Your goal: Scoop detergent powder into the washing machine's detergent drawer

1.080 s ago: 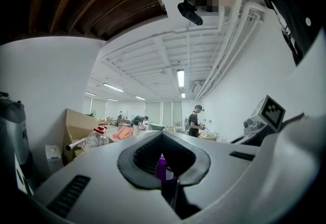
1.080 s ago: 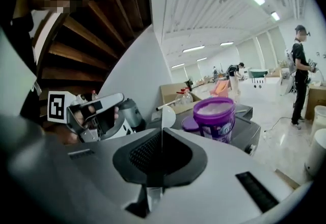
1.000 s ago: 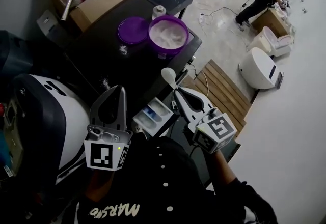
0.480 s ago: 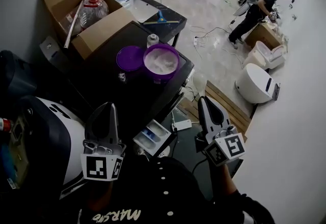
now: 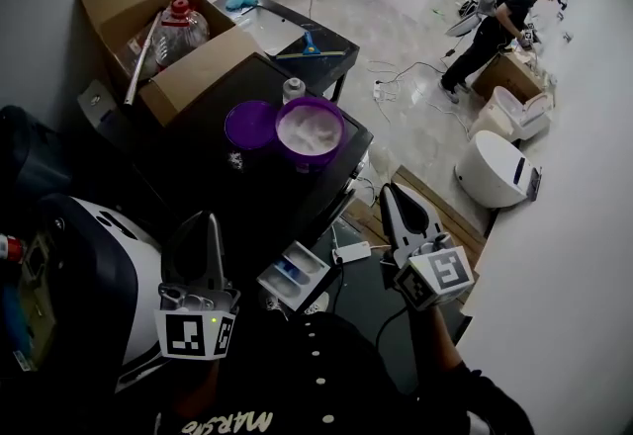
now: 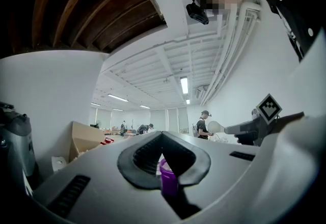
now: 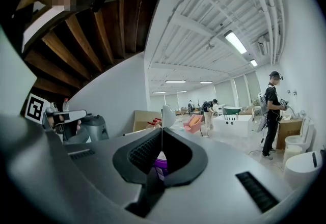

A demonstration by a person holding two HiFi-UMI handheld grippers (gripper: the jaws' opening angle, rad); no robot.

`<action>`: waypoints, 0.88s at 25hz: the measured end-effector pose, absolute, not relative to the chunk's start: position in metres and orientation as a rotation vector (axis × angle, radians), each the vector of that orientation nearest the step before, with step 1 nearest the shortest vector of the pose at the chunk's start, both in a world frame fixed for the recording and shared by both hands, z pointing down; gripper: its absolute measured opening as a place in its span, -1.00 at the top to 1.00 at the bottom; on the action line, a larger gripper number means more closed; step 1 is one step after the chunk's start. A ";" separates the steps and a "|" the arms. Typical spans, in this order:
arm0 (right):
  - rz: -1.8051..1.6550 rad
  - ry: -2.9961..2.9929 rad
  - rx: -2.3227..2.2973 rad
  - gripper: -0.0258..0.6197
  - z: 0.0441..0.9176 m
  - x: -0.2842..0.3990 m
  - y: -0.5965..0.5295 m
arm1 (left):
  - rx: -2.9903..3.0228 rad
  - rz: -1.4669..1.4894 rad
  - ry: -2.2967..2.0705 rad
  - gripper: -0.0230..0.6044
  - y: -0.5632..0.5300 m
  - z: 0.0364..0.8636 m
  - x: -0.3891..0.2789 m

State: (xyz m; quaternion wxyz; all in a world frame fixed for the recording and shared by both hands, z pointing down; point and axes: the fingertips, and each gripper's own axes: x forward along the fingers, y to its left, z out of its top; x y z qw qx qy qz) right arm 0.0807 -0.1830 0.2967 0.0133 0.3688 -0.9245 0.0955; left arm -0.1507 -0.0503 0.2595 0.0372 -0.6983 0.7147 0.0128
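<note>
Centrally, the purple detergent tub (image 5: 310, 130), open and filled with white powder, stands on the dark tabletop (image 5: 198, 176) with its lid (image 5: 252, 124) just beside it at the left. The detergent drawer (image 5: 297, 275) stands pulled out below the tabletop's near edge, between the two tools. The left tongs (image 5: 211, 218) are closed on nothing and aimed toward the tub, while the right tongs (image 5: 388, 189) are closed on the thin handle of a white scoop (image 7: 168, 115), its bowl just beyond their tips, clear of tub and drawer.
</note>
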 end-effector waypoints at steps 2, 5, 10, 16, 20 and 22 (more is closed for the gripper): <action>0.252 -2.831 1.108 0.82 0.289 0.065 -0.198 | -2.137 0.040 2.202 0.88 -0.049 0.261 -0.152; 0.218 -2.778 0.986 0.82 0.317 0.049 -0.225 | -2.130 0.035 2.219 0.88 -0.045 0.265 -0.154; 0.226 -2.590 0.793 0.82 0.369 0.012 -0.270 | -2.124 0.025 2.261 0.88 -0.041 0.276 -0.158; 0.310 -2.375 0.656 0.82 0.425 -0.022 -0.294 | -2.125 0.016 2.308 0.88 -0.038 0.286 -0.165; 0.338 -2.304 0.635 0.82 0.445 -0.032 -0.295 | -2.123 0.010 2.332 0.88 -0.036 0.294 -0.169; 0.329 -2.291 0.647 0.82 0.450 -0.032 -0.298 | -2.124 0.010 2.339 0.88 -0.035 0.297 -0.169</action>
